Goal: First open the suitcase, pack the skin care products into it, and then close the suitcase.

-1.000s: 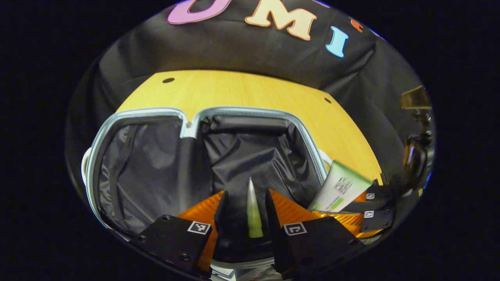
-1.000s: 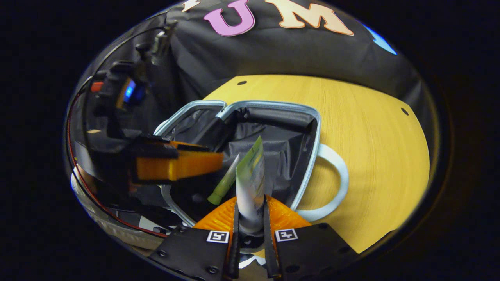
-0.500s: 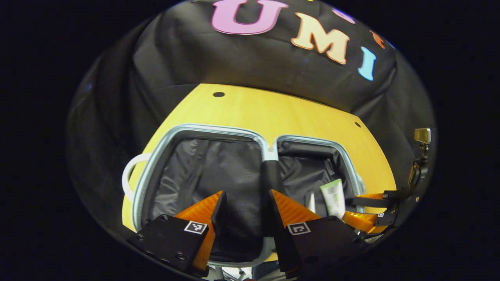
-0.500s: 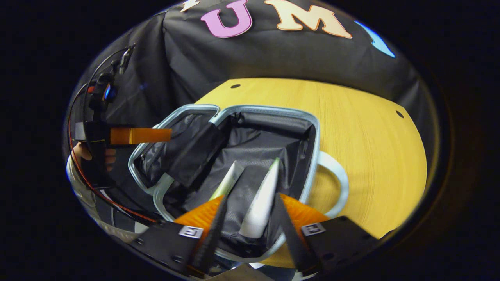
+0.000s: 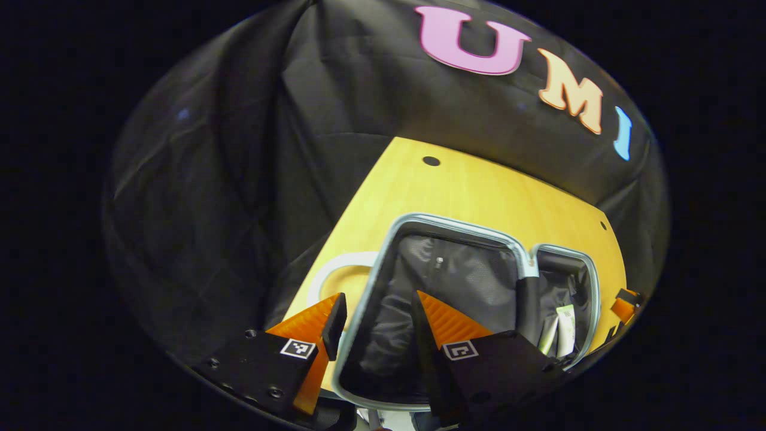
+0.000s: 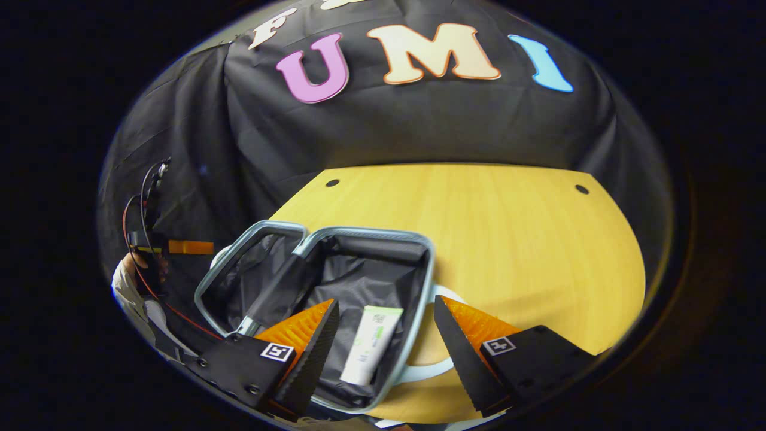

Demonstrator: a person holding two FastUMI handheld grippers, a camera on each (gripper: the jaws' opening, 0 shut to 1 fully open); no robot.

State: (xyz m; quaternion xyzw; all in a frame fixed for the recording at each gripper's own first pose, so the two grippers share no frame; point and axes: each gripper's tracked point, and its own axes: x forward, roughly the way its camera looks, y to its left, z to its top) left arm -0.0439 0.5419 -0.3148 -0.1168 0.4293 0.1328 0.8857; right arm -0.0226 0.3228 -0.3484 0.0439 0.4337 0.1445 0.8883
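Your right hand-held gripper [image 6: 383, 347] hangs over the open suitcase [image 6: 428, 263], fingers spread wide and grasping nothing. Between them, lower down, a white-and-green tube [image 6: 371, 344] lies flat on the black lining of the right half, its cap end toward you. A white handle [image 6: 440, 368] loops out from the case's right rim onto the bench [image 6: 491, 239].

Your left hand-held gripper [image 5: 374, 326] is released too — its fingers straddle the left rim of the case [image 5: 455, 224], one over the bench [image 5: 455, 191], the other over the lining. It sits off to the case's left side, well apart from the tubes. A second white handle [image 5: 335, 278] shows just beyond that rim.

Count from the left gripper view: one suitcase with two halves, and in the far half two tubes [image 5: 559, 326] side by side — though at that edge they are small and I would not swear to more.

In the right gripper view your left hand [image 6: 140, 263] holds its gripper level, out past the case's left edge, with a pale sleeve [image 6: 125, 290] below it.
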